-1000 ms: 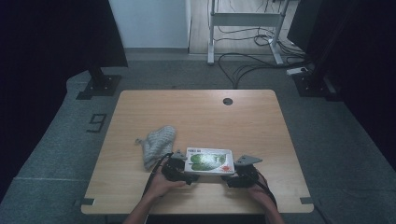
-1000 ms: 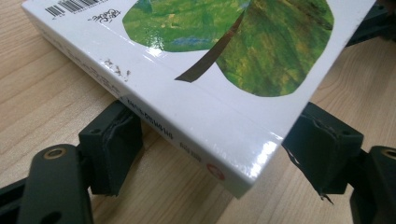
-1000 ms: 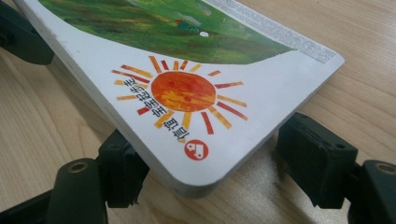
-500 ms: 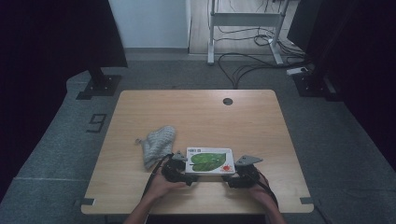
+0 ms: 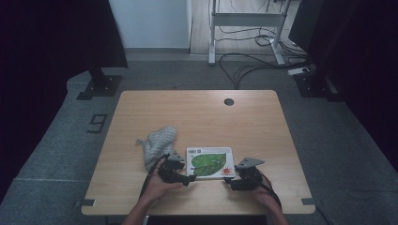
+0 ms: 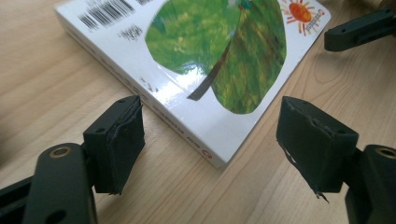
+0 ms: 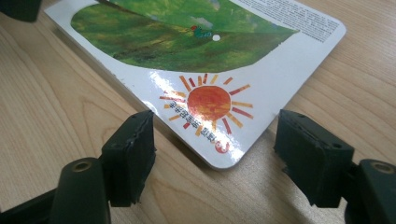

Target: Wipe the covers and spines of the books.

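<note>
Near the front edge of the counter (image 5: 141, 187), my two sets of fingers frame a board book (image 5: 209, 162) that lies flat, back cover up, a little right of the middle. My left fingers (image 5: 184, 174) stand wide at the book's near left corner, and over the last moments they have been narrowing slightly, though the pads do not touch the cover: seen from the left gripper view, the corner (image 6: 219, 158) sits between them with bare wood on both sides. My right fingers (image 5: 229, 179) also stand wide, straddling the near right corner (image 7: 224, 161) without contact.

By my reading, the approach is done and the grip is not: the book rests fully on the counter, unlifted and unopened, and both corners wait to be pinched.

The cover is glossy card, white, with a large green leaf, a small caterpillar and an orange sun painted on it; a barcode and fine print sit toward its far edge. Its pages are thick, its corners rounded. The counter is pale wood-grain laminate with a round cable hole (image 5: 228, 101) near its far edge. Just left of the book, a grey knitted cloth (image 5: 158, 140) lies in a soft crumpled heap. My finger pads (image 6: 122, 140) are black foam, frayed at the edges.
</note>
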A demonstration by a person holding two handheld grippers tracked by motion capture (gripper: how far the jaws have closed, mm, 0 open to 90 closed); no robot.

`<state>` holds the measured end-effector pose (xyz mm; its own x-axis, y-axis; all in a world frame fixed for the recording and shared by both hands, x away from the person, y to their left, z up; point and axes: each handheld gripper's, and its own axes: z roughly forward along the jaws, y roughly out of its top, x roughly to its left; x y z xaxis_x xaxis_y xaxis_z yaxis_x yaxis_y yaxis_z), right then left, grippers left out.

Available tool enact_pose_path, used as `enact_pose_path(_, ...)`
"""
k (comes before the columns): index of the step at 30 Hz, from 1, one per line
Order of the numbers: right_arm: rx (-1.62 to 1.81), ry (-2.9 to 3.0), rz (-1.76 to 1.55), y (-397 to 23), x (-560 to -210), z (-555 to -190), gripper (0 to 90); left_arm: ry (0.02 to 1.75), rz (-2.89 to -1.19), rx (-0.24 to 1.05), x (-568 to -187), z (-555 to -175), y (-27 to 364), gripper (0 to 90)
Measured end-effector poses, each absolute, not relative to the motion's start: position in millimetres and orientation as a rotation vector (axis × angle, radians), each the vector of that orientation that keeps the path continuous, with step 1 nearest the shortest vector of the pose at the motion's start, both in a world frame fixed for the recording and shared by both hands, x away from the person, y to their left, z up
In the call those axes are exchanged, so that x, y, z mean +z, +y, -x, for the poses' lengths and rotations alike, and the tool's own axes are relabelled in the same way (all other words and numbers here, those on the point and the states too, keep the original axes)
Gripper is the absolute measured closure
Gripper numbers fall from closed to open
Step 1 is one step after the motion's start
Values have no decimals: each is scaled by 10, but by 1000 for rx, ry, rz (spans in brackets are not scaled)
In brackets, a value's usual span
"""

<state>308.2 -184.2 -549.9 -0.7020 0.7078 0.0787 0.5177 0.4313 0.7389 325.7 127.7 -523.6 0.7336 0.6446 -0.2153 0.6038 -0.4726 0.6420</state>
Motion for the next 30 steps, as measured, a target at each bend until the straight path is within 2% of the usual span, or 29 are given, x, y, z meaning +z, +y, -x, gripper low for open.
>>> enact_pose_path(13, 1132, 2438, -1069, -1843, -5501, -3082, 289, 1005, -2112, 291, -4994, -3309, 1534, 242)
enact_pose_path(18, 1140, 2434, -1072, -1848, -5505, -3075, 289, 1105, -2073, 460, -4932, -3436, 1711, 239)
enact_pose_path(30, 1147, 2431, -1078, -1864, -5506, -3081, 290, 1255, -2010, 587, -4915, -3770, 1857, 230)
